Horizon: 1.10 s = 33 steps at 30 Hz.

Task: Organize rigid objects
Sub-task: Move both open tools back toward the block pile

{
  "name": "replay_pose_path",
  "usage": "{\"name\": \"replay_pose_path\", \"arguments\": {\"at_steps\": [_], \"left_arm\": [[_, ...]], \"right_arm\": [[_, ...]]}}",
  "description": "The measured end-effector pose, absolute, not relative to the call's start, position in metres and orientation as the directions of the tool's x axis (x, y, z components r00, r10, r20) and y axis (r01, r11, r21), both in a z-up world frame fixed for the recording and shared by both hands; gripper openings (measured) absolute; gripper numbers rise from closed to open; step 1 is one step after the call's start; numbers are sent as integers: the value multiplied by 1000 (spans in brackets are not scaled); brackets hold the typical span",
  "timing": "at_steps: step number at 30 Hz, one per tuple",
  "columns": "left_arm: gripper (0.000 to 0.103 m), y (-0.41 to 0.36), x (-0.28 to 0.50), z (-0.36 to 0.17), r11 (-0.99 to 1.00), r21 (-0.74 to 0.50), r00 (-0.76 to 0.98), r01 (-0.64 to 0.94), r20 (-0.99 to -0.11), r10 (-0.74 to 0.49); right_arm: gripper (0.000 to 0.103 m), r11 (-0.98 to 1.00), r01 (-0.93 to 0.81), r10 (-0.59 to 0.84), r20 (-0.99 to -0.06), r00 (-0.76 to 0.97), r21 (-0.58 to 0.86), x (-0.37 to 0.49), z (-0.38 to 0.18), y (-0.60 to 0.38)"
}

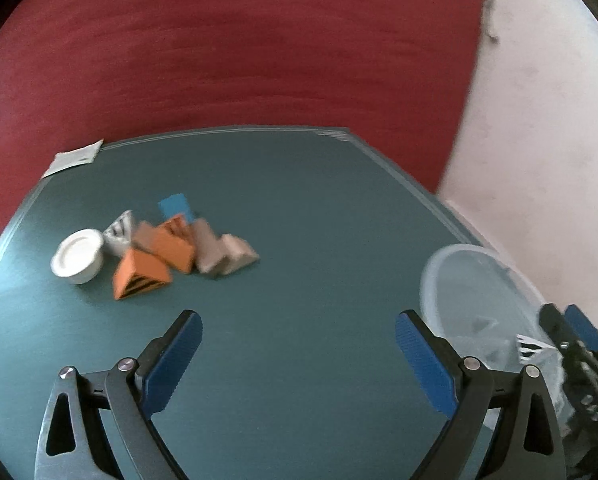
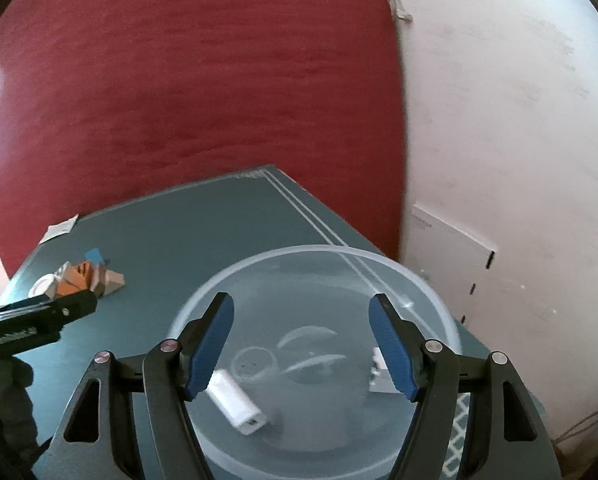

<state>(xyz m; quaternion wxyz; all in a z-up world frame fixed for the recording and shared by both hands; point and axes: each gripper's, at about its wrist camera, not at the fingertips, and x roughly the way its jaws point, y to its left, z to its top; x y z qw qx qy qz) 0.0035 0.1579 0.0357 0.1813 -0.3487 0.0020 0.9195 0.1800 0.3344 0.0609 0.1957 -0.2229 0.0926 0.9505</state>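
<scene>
A heap of small blocks lies on the green table (image 1: 299, 200) at the left: two orange ones (image 1: 139, 276), tan ones (image 1: 223, 254), a grey striped one (image 1: 119, 232) and a blue one (image 1: 175, 206), beside a white round cap (image 1: 77, 256). My left gripper (image 1: 298, 316) is open and empty, short of the heap. A clear plastic bowl (image 2: 299, 249) stands at the right. In it lie a white oblong piece (image 2: 237, 400) and a grey-white piece (image 2: 379, 376). My right gripper (image 2: 301, 298) hangs open over the bowl, holding nothing.
A red curtain (image 1: 239, 40) hangs behind the table, with a pale wall (image 2: 499, 120) to the right. A paper slip (image 1: 75, 158) lies on the table's far left corner. The bowl sits close to the table's right edge, near a patterned mat (image 2: 459, 432).
</scene>
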Motion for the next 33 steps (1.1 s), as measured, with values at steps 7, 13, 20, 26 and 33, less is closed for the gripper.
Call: {"name": "replay_pose_path", "arguments": {"at_steps": [7,13,20,26,33], "left_arm": [[99,116,-3,38,-958,-140,-706,-251,-650,280],[99,71,-15,37,-969,-132,-712,-206,-659,242],[99,31,-27,34,-984,-94,-719,-150,-673,174],[99,18,-39,27,-986,-76,-701,-147,-695,158],[98,23,-59,18,-976,-35,-689,-213,-704,175]], "right_arm": [[71,-934,-342,257,-464,-848,108,163,63,316],[71,-962,-252,180,-453,-873,103,138,68,290],[71,-988,-126,71,-476,-877,85,118,62,252],[71,-995,-34,-16,-506,-863,89,111,57,221],[71,-995,38,-80,-547,-834,87,114,46,199]]}}
